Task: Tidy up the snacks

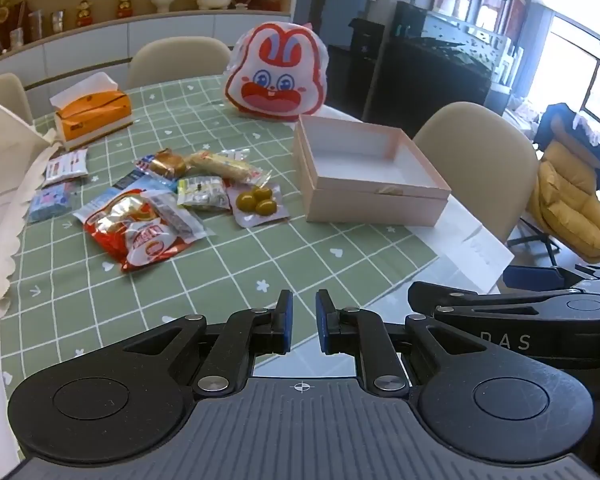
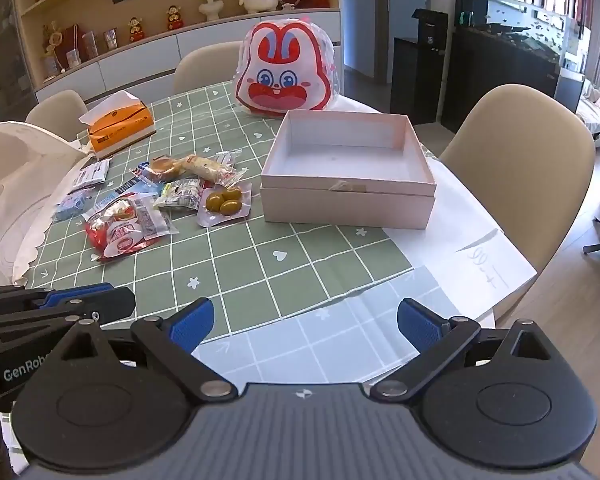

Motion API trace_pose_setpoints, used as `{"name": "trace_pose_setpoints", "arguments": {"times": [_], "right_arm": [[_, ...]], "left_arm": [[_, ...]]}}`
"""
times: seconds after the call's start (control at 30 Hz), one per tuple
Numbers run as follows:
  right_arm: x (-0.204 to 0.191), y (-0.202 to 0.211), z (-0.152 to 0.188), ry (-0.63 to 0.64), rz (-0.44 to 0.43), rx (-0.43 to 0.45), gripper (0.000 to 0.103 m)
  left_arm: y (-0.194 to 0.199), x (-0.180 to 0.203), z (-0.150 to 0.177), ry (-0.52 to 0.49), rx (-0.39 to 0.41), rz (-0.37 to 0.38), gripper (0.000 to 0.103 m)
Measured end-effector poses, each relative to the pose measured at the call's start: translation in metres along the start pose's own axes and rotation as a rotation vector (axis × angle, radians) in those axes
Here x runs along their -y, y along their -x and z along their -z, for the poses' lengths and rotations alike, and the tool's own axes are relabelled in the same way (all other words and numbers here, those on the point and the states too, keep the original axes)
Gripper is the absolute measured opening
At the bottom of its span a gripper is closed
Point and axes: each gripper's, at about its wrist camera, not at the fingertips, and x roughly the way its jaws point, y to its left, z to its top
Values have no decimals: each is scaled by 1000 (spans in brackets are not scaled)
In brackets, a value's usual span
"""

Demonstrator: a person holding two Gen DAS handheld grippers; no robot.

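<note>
Several wrapped snacks lie in a loose pile on the green checked tablecloth: a red and silver packet (image 1: pixel 140 228) (image 2: pixel 120 232), a pack of green olives (image 1: pixel 258 200) (image 2: pixel 224 202), a long bread roll (image 1: pixel 224 166) (image 2: pixel 206 168) and a round bun (image 1: pixel 168 164) (image 2: pixel 162 168). An open pink box (image 1: pixel 372 172) (image 2: pixel 348 172) stands empty to their right. My left gripper (image 1: pixel 303 322) hovers near the table's front edge, its jaws a narrow gap apart and empty. My right gripper (image 2: pixel 305 324) is wide open and empty, also at the front edge.
A rabbit-face bag (image 1: pixel 278 74) (image 2: pixel 286 74) stands behind the box. An orange tissue box (image 1: pixel 94 114) (image 2: pixel 120 126) sits at the back left. Small blue and white packets (image 1: pixel 56 184) (image 2: pixel 78 192) lie left of the pile. Beige chairs (image 1: pixel 472 160) (image 2: pixel 520 168) ring the table.
</note>
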Motion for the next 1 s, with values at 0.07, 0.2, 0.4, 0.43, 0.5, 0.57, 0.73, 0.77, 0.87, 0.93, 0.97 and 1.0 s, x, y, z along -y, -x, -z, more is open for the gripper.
{"name": "trace_pose_setpoints", "arguments": {"times": [0.07, 0.2, 0.4, 0.43, 0.5, 0.57, 0.73, 0.77, 0.87, 0.93, 0.97, 1.0], "right_arm": [[1, 1, -1, 0, 0, 3, 99], [2, 2, -2, 3, 1, 6, 99], [5, 4, -3, -5, 3, 13, 99], [5, 5, -3, -5, 3, 16, 99], [5, 5, -3, -4, 2, 13, 99], [6, 4, -4, -9, 0, 7, 99], [6, 2, -3, -9, 2, 5, 99], [6, 2, -4, -11, 2, 4, 99], [7, 1, -4, -15, 5, 1, 99], [8, 0, -4, -18, 7, -1, 99], [7, 0, -4, -17, 8, -1, 99], [7, 0, -4, -16, 8, -1, 99]], "left_arm": [[0, -1, -1, 2, 2, 1, 17], [1, -1, -1, 4, 1, 4, 17], [1, 1, -2, -1, -1, 14, 17], [1, 0, -2, 0, 0, 14, 17], [1, 0, -2, 0, 3, 13, 17], [1, 0, -3, 3, 5, 13, 17], [0, -1, -3, 13, -1, 15, 17], [-1, -1, -3, 13, -2, 15, 17], [-1, -1, -4, 13, -4, 19, 17], [-2, -1, -4, 13, -5, 20, 17], [-2, -1, -3, 13, -4, 19, 17], [-2, -1, -3, 14, -4, 19, 17]]}}
